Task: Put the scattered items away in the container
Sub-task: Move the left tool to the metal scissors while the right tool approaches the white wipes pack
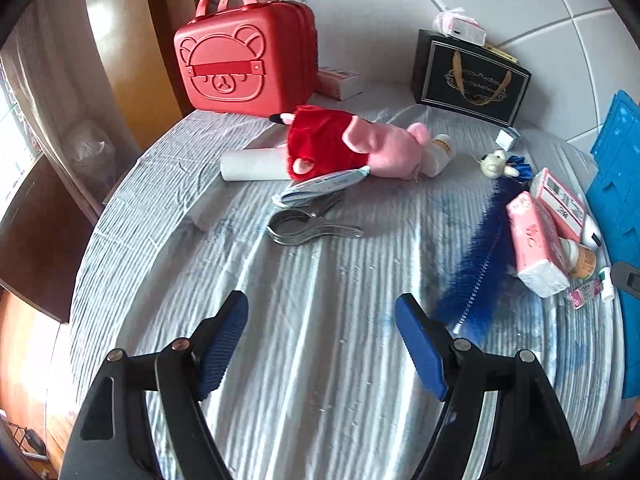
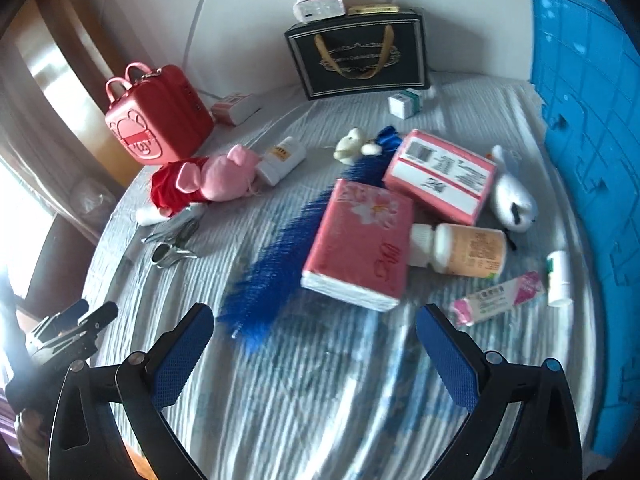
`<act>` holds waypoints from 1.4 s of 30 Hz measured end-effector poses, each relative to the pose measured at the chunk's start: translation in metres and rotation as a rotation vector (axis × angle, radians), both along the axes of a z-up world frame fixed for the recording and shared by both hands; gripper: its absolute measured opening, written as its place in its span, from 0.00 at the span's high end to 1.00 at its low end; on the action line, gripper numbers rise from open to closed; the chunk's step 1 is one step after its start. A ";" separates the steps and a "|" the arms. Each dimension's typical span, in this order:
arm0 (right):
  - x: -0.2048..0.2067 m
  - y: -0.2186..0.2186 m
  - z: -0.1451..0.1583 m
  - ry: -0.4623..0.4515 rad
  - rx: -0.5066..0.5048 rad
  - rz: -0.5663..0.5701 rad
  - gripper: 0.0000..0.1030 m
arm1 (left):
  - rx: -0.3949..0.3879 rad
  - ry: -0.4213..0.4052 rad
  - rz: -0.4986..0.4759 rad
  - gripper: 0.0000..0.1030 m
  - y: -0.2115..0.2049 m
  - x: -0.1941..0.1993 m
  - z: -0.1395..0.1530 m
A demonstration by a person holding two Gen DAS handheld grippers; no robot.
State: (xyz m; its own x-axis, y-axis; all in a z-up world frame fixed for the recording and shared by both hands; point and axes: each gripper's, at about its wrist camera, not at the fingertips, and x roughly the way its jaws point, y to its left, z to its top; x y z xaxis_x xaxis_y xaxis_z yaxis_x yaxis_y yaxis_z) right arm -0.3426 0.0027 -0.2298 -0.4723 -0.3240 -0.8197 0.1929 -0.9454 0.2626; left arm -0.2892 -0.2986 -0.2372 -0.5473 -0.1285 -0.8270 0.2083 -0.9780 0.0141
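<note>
Scattered items lie on a striped grey cloth. A closed red bear-face case stands at the back left, and a black gift bag stands against the wall. A pink plush pig lies mid-table. My left gripper hovers open over bare cloth, nearer than a clear clip. My right gripper is open just short of a pink tissue pack, with a blue feather ending by its left finger.
A pink box, an orange-label bottle, a pink tube, a white bottle and a tiny bear crowd the right. A blue plastic panel stands along the right edge. A white roll lies behind the pig.
</note>
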 end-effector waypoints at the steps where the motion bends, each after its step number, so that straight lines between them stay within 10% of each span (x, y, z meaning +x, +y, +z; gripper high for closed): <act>1: -0.004 -0.019 -0.003 -0.002 0.008 0.015 0.03 | 0.005 -0.007 -0.002 0.27 -0.015 -0.003 -0.005; 6: -0.051 -0.121 -0.041 -0.056 0.067 0.105 0.53 | 0.028 -0.032 -0.030 0.27 -0.075 -0.032 -0.035; 18: -0.116 -0.227 -0.124 -0.085 0.226 0.209 0.53 | 0.090 -0.101 -0.077 0.46 -0.107 -0.092 -0.108; 26: -0.068 -0.285 -0.125 -0.186 0.040 0.463 0.48 | -0.011 -0.060 0.085 0.48 -0.153 -0.099 -0.087; 38: -0.080 -0.199 -0.077 -0.117 0.053 0.352 0.46 | 0.116 -0.108 0.155 0.47 -0.098 -0.098 -0.085; 42: -0.096 -0.190 -0.071 -0.086 0.083 0.361 0.24 | 0.145 -0.150 0.215 0.46 -0.093 -0.106 -0.109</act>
